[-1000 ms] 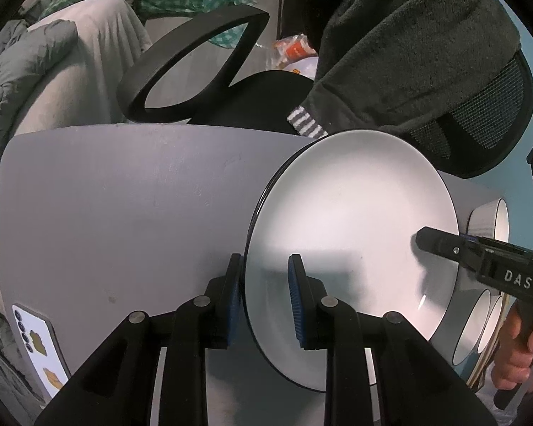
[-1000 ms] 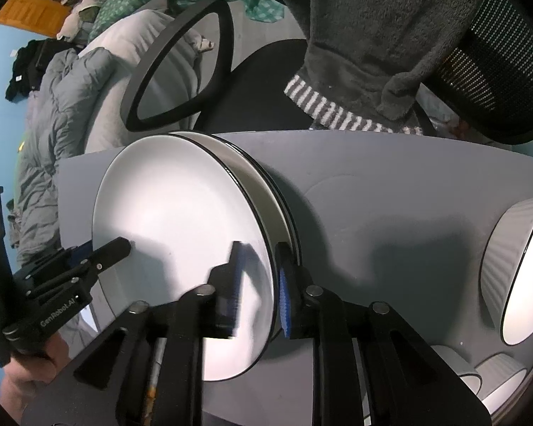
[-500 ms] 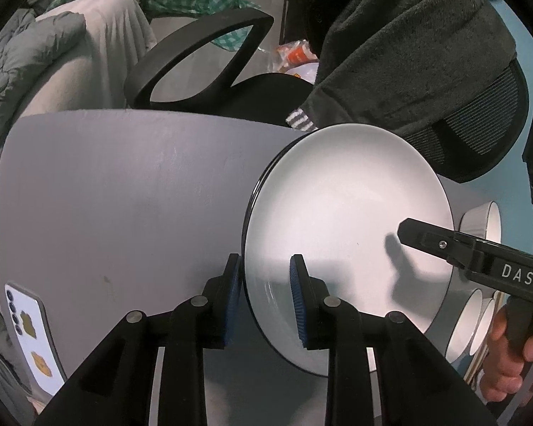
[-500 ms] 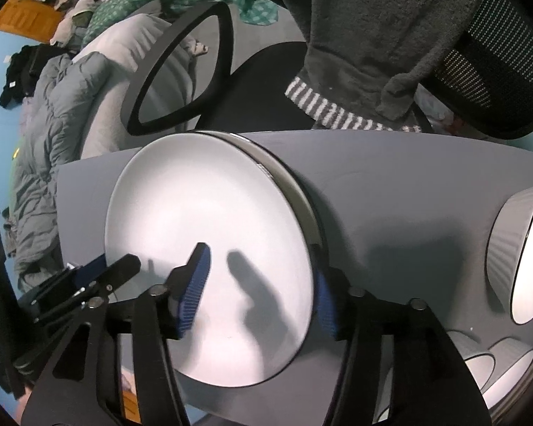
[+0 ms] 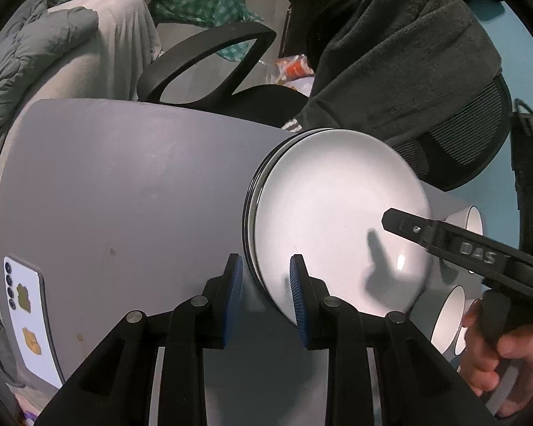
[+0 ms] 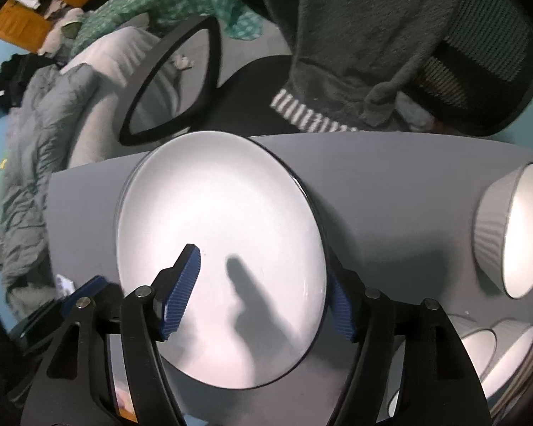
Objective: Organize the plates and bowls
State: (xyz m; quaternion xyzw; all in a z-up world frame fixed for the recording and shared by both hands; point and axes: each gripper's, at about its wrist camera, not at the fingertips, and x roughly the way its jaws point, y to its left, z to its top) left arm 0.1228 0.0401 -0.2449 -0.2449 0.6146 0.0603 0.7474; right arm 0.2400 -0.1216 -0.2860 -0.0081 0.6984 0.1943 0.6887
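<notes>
Grey tabletop (image 5: 124, 184) carries two stacked white glazed plates w/ black rims (image 6: 220, 248), beside a ribbed white bowl (image 6: 508, 238). Ceramic: stiff, slick, breakable; take at the rim. Left gripper (image 5: 266, 291) straddles the plates' rim, no clear pinch. Right gripper (image 6: 259, 294) is opening around the rim, not pressing.

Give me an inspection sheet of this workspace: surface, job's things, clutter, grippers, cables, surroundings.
Surface: grey table, a few small marks.
Job's things: two white plates stacked; ribbed bowl and smaller bowls to their right in the right wrist view.
Clutter: phone at the table's left edge.
Grippers: left gripper straddles the plates' rim, grip unclear; right gripper jaws opening, rim between them, pads not pressing.
Cables: nothing seen.
Surroundings: office chair draped with a dark garment; bedding behind.
</notes>
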